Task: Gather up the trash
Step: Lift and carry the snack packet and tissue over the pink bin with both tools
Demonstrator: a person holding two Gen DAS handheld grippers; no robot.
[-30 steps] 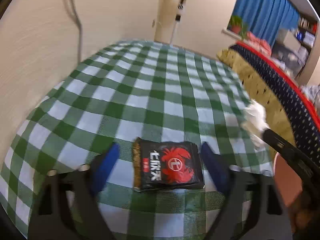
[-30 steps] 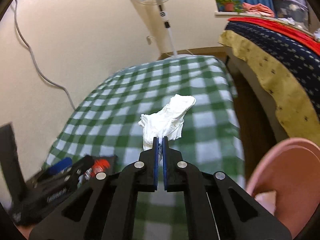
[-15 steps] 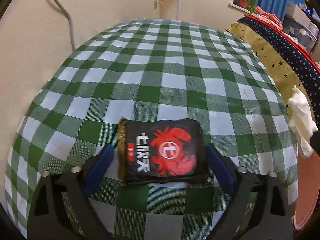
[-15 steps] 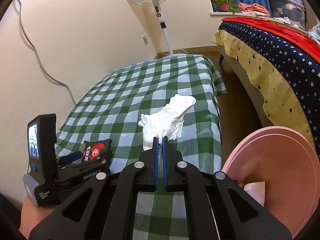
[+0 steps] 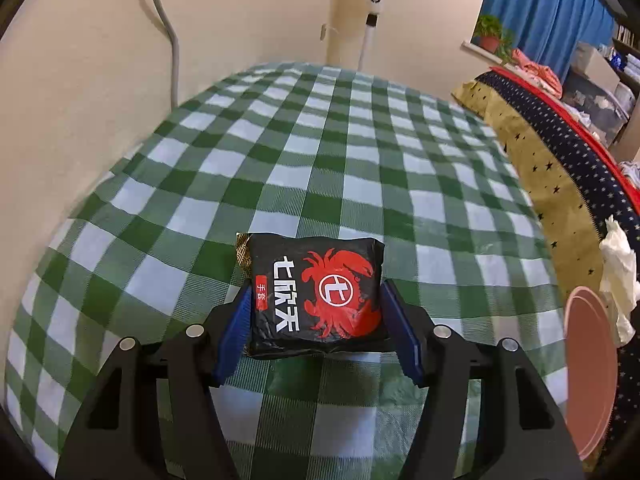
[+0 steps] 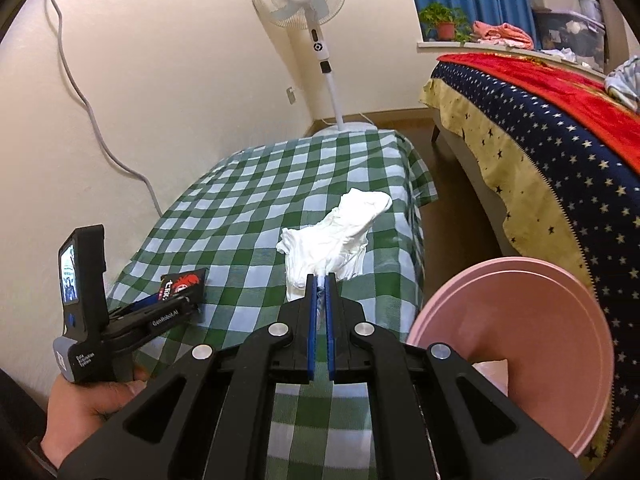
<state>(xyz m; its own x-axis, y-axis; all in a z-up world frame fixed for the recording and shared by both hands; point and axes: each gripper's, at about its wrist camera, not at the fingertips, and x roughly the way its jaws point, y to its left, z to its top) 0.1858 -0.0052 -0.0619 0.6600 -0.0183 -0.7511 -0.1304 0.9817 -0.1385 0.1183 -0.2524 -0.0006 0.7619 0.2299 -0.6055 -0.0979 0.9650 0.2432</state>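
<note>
Black snack packet (image 5: 316,294): held between the blue pads of the left gripper (image 5: 316,320), jaws pressed against both its sides, over the green checked tablecloth (image 5: 320,152). Crumpled white tissue (image 6: 336,236): pinched in the closed right gripper (image 6: 319,280), beside the pink bin (image 6: 516,344).

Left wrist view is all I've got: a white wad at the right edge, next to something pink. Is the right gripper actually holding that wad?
Observer: Yes. The right wrist view shows the right gripper shut on a crumpled white tissue, which sticks out past the fingertips.
Operator: And the pink thing?
Observer: It is a round, open-topped pink bin, standing past the edge of the green checkered table, to the right of the tissue.
Operator: Anything in it already?
Observer: One pale piece lies low inside it. It could be paper, but I cannot tell.
</note>
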